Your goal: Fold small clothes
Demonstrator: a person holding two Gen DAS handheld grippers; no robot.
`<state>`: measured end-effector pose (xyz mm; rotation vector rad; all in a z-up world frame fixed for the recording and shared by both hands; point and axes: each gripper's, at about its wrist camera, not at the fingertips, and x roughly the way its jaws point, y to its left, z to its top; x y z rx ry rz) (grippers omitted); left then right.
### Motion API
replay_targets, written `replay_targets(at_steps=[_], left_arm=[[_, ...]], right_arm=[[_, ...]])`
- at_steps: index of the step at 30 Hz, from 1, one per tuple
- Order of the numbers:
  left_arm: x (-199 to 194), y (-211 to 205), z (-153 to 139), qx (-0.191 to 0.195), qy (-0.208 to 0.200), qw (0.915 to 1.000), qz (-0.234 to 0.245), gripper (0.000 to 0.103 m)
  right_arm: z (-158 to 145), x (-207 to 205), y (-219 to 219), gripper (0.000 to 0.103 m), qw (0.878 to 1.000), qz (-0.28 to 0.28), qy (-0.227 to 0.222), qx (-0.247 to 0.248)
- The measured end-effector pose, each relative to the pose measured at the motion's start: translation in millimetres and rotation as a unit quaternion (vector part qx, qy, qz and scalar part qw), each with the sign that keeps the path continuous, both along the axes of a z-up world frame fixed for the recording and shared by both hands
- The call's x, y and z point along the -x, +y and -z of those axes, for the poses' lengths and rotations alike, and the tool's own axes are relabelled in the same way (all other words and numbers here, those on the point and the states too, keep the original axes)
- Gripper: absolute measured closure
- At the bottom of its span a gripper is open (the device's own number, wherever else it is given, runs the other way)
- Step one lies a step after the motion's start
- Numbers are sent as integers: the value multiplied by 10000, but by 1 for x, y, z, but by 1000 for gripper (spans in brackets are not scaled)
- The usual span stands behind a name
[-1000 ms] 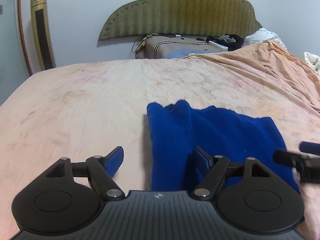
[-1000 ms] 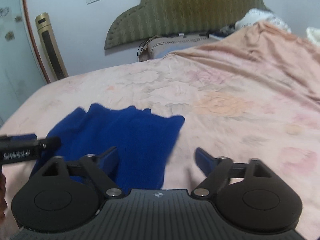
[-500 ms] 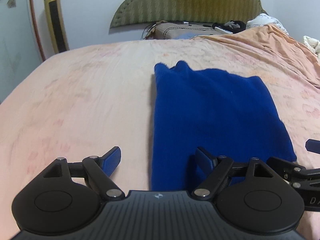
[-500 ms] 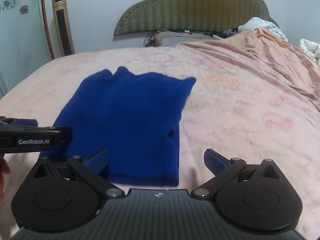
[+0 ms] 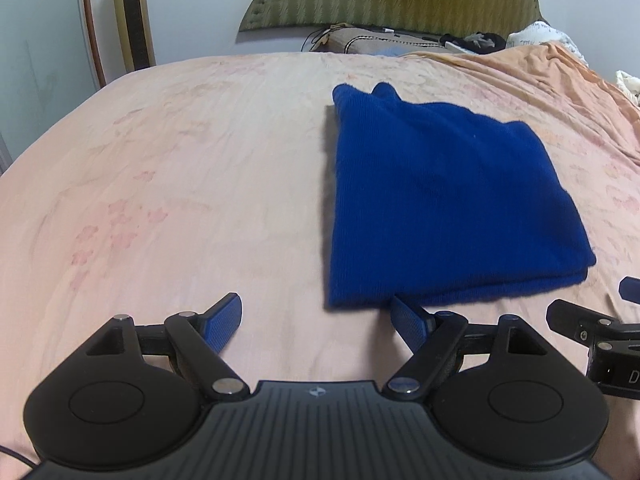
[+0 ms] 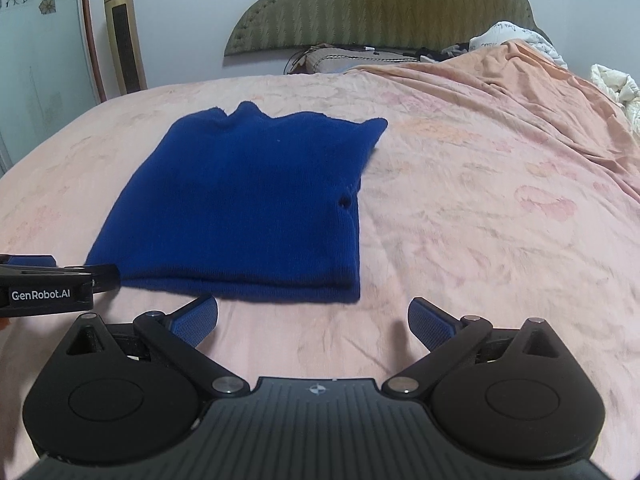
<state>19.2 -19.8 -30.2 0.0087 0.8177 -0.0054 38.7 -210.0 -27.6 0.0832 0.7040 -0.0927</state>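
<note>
Pink floral bedding (image 5: 180, 168) covers a wide bed that fills both views, with a green padded headboard (image 6: 380, 4) against the far wall. On this sheet lies a blue knitted garment (image 5: 440, 200) — already folded into a neat, roughly square stack, its doubled layers showing along the near edge and a small peak of fabric poking up at the far edge. It sits flat and undisturbed, likely laid there so its edges stay aligned.

Just short of that near edge, the left gripper (image 5: 316, 316) hangs with its blue-padded jaws spread wide and nothing between them; its right pad sits close to the garment's near left corner, though whether it touches is unclear. Beside it, the right gripper (image 6: 312, 318) also stands spread and empty, facing the near right corner with bare sheet between its pads. Each tool appears at the edge of the other's view — they flank the folded garment side by side, apparently having let it go.
</note>
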Motion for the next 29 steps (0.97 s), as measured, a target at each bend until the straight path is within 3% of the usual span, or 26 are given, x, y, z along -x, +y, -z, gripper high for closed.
replay_targets(at_steps=[29], left_arm=[[17, -11, 10, -232, -160, 9995, 132, 17]], right_arm=[[17, 12, 3, 0, 9997, 50, 72, 237]])
